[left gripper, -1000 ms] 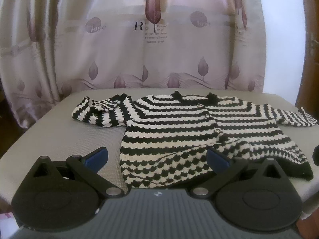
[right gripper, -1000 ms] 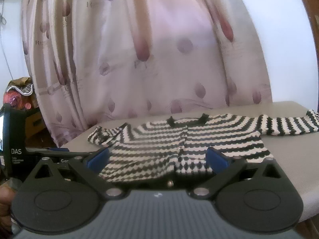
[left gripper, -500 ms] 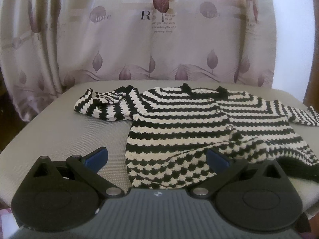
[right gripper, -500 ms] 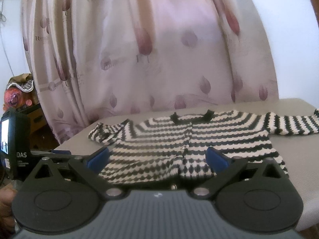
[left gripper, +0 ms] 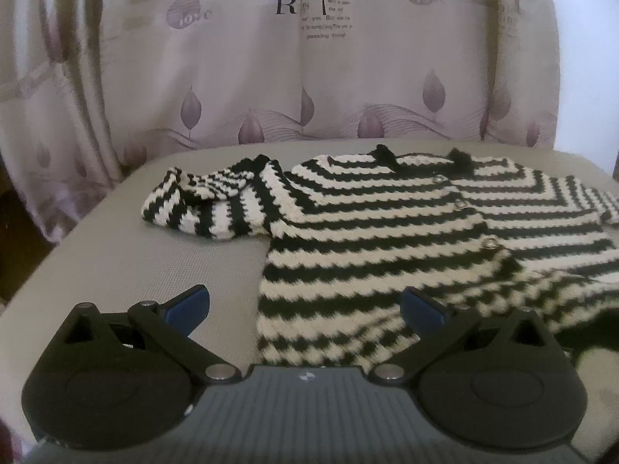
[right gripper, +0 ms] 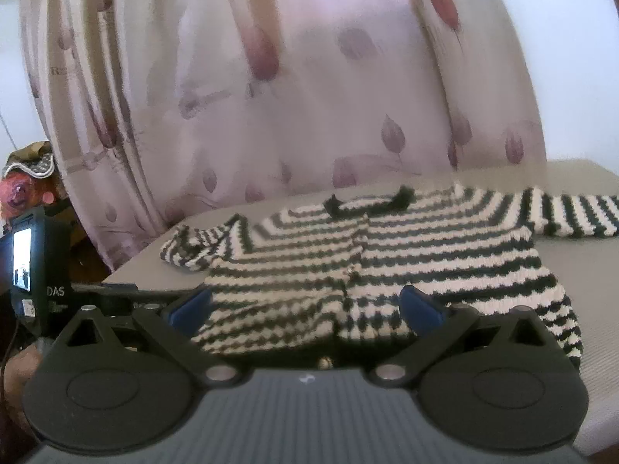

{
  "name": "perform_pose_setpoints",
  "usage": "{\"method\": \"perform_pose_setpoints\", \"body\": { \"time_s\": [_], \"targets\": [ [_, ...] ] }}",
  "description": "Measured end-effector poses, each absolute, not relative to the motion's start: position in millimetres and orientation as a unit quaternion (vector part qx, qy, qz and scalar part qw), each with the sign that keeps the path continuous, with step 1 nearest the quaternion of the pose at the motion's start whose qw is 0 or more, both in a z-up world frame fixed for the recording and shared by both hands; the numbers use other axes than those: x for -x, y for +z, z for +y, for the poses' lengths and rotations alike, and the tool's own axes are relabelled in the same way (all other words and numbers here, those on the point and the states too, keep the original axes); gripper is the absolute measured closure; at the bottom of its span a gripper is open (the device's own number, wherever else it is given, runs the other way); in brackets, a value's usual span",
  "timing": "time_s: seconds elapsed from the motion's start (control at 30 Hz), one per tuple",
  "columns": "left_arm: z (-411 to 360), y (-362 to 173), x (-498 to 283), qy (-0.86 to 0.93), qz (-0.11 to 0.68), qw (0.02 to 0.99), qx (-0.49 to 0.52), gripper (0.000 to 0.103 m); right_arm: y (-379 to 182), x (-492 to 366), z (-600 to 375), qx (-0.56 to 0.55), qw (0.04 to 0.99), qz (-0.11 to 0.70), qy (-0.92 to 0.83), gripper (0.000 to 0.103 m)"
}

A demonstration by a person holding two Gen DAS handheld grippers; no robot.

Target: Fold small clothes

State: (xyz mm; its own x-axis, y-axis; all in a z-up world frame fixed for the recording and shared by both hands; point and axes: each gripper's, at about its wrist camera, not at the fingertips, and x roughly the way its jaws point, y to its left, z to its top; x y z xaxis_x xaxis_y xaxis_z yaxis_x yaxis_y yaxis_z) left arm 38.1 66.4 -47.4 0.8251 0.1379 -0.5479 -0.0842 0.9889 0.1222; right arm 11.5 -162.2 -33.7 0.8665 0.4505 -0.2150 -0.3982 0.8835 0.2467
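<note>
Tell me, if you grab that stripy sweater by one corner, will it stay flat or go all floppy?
Probably floppy. The striped sweater is a chunky knit, and its bunched sleeve already lies crumpled, so it likely sags and drapes from any pinched spot. It looks light yet thick, so open grippers like the left gripper should catch it easily. The grey surface looks textured, so pushing may wrinkle it.

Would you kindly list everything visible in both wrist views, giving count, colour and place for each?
Sweater: one, black and white stripes, spread flat on the table, one sleeve bunched, the other stretched out.
Buttons: three visible, silvery, down the sweater's front.
Table: one, grey, under the sweater.
Curtain: one, pale pink with purple leaves, behind the table.
Wall: white, beside the curtain.
Cluttered items: count unclear, red and tan, far edge of the right wrist view.
Left gripper: black with blue pads, open, at the sweater's hem.
Right gripper: same, open, at the hem.
</note>
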Motion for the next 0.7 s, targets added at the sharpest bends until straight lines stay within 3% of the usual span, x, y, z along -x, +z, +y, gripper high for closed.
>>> {"method": "perform_pose_setpoints", "body": {
  "time_s": [0.3,0.53,0.7],
  "targets": [
    [128.3,-48.3,-121.1,0.097,0.270,0.951,-0.113,0.000,-45.1,-45.4,-178.2,-0.125,0.955,0.167,0.212,0.000],
    [169.0,-45.3,-209.2,0.097,0.241,0.939,-0.226,0.000,-54.7,-67.4,-185.9,-0.142,0.949,0.198,0.202,0.000],
    [228.0,-31.4,-281.3,0.088,0.284,0.939,-0.172,0.000,-52.6,-72.0,-187.7,-0.144,0.949,0.200,0.196,0.000]
  ]
}}
